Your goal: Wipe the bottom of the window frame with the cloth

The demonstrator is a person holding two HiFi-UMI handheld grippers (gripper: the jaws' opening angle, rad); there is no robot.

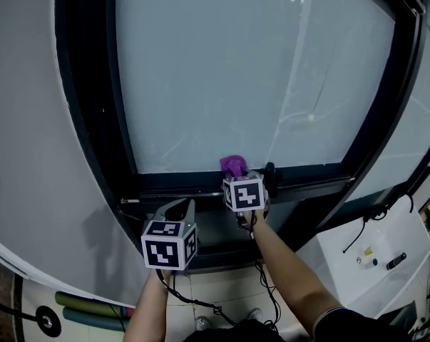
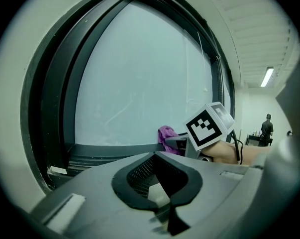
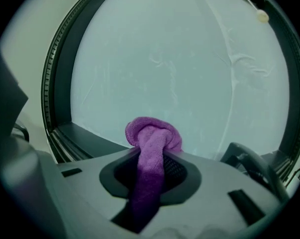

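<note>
A large dark metal window frame [image 1: 186, 182] surrounds frosted glass. The right hand-held gripper [image 3: 150, 169] clamps a bunched purple cloth [image 3: 152, 137] at the frame's bottom rail. The left hand-held gripper [image 2: 157, 177] hangs closed and empty, lower down. The cloth likely wipes best pressed down firmly and swept evenly sideways.

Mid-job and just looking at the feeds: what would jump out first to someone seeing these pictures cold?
The bright purple cloth stands out first, clamped in the right hand-held gripper at the bottom of the dark window frame, near its middle. Behind it, the big pale window pane fills most of every view. The left hand-held gripper sits lower and to the left, shut and empty.
</note>
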